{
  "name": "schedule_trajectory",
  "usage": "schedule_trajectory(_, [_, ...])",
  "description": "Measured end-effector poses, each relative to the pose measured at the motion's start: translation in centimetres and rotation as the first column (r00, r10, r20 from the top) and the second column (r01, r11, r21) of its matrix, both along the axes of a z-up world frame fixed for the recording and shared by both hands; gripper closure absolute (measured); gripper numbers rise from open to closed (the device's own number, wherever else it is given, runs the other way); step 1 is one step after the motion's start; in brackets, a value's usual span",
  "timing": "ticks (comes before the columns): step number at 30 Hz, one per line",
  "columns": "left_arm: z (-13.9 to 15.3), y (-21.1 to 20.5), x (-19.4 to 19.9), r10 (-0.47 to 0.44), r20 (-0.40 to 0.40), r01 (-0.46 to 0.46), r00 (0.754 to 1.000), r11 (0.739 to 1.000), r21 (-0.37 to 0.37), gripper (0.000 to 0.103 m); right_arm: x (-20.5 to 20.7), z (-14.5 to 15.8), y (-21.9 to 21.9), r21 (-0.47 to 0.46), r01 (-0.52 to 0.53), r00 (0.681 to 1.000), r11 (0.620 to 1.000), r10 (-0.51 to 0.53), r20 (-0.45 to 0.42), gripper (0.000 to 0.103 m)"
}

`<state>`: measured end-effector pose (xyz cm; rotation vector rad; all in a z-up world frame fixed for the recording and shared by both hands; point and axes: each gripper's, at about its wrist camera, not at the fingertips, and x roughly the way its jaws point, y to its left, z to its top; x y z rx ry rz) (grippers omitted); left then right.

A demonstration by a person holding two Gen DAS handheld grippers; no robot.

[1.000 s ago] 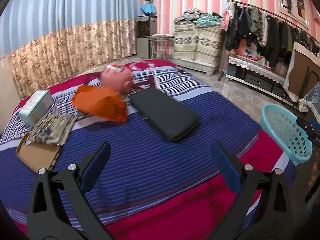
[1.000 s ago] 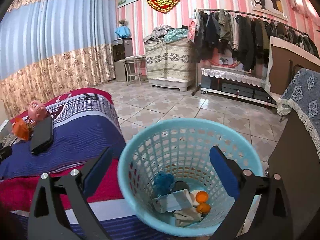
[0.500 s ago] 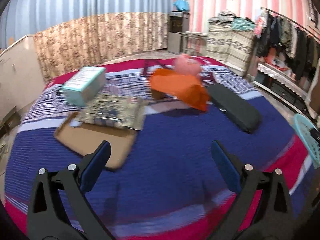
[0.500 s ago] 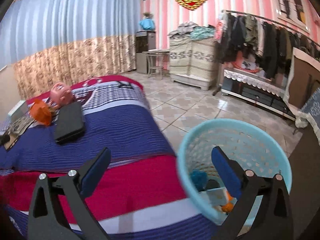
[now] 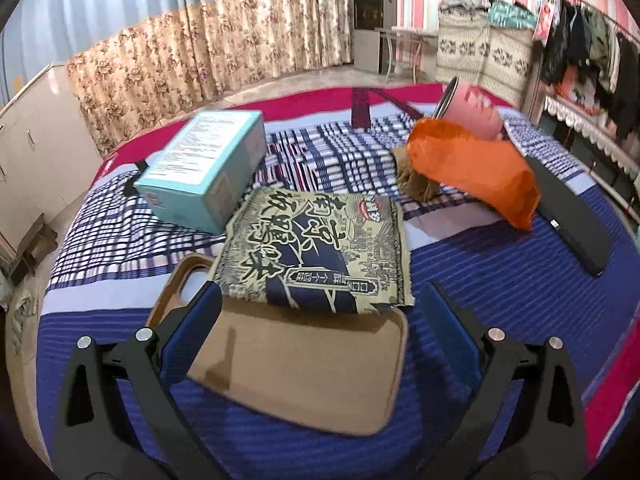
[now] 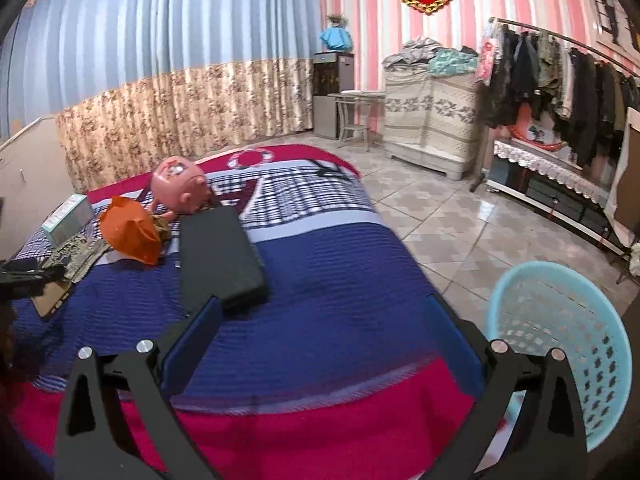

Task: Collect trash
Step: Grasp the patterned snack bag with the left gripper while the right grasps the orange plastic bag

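Observation:
On the bed, a brown cardboard piece (image 5: 304, 372) lies right under my open, empty left gripper (image 5: 320, 320). A printed snack wrapper (image 5: 320, 248) overlaps its far edge. Behind are a teal box (image 5: 204, 168), an orange plastic bag (image 5: 472, 168) and a pink balloon (image 5: 472, 112). My right gripper (image 6: 320, 332) is open and empty above the bed's near edge. The light blue trash basket (image 6: 560, 344) stands on the floor to its right. The orange bag (image 6: 128, 232), the wrapper (image 6: 76, 256) and the left gripper (image 6: 24, 276) show at left in the right wrist view.
A black flat case (image 5: 568, 216) lies on the blue striped bedspread (image 5: 500, 288), right of the bag; it also shows in the right wrist view (image 6: 220, 256). A cabinet (image 5: 36, 160) stands left of the bed. A clothes rack (image 6: 560, 80) and tiled floor (image 6: 440, 216) are to the right.
My left gripper has swung left and moved in over the cardboard and wrapper. My right gripper has turned left away from the basket, which now sits at the view's right edge.

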<state>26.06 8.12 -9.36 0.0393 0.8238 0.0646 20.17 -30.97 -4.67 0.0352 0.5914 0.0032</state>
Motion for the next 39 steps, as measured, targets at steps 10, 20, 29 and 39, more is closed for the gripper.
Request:
schedule_trajectory(10, [0.0,0.5,0.8,-0.062,-0.005,0.061,0.998,0.997,-0.051,0.096,2.8,0.0,6.4,-0.036,-0.124,0.992,0.992,0.122,-0.036,0.005])
schedule_trajectory(20, [2.6,3.9,-1.7,-0.024,0.062,0.03,0.998,0.995,-0.096,0.103,7.8,-0.1,14.2,-0.007,-0.278,0.958,0.961,0.277,-0.072,0.005])
schedule_trajectory(29, [3.8,7.1,-4.3,0.023,0.09,-0.012,0.996,0.993,-0.116,0.103,10.9,-2.1,18.6,-0.025,-0.354,0.927,0.935,0.347,-0.143,0.072])
schedule_trajectory(39, [5.2,5.8,-6.1,0.003,0.131,0.016,0.991,0.989,-0.145,0.103,6.4,1.2,14.2,0.013,-0.347,0.937,0.938,0.347,-0.044,0.09])
